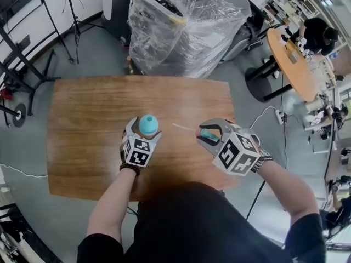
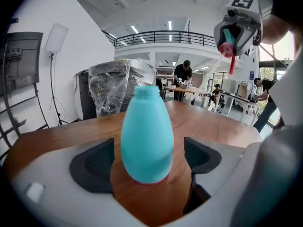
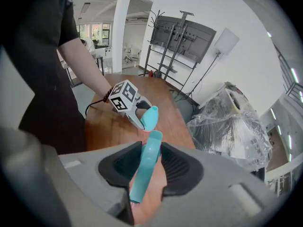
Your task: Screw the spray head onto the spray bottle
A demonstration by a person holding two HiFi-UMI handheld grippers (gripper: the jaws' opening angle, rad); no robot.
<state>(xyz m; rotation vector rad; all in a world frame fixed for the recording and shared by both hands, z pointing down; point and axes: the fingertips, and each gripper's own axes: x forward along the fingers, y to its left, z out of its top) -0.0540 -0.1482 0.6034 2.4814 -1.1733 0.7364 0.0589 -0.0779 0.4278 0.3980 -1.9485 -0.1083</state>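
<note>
A teal, egg-shaped spray bottle (image 1: 148, 124) (image 2: 146, 135) with an open neck stands upright on the wooden table (image 1: 88, 119). My left gripper (image 1: 146, 131) (image 2: 148, 161) sits low around it, open, with a gap between each pad and the bottle's sides. To the right and raised off the table, my right gripper (image 1: 209, 137) (image 3: 151, 168) is shut on the teal spray head (image 3: 146, 170) (image 1: 208, 134). Its thin dip tube (image 1: 184, 127) points toward the bottle. In the left gripper view the spray head (image 2: 229, 40) hangs at upper right, above the bottle.
A plastic-wrapped stack (image 1: 184, 29) stands on the floor beyond the table's far edge. Black stands (image 1: 22, 53) are at the left. A round table (image 1: 293, 64) with a seated person is at the far right. Cables lie on the floor.
</note>
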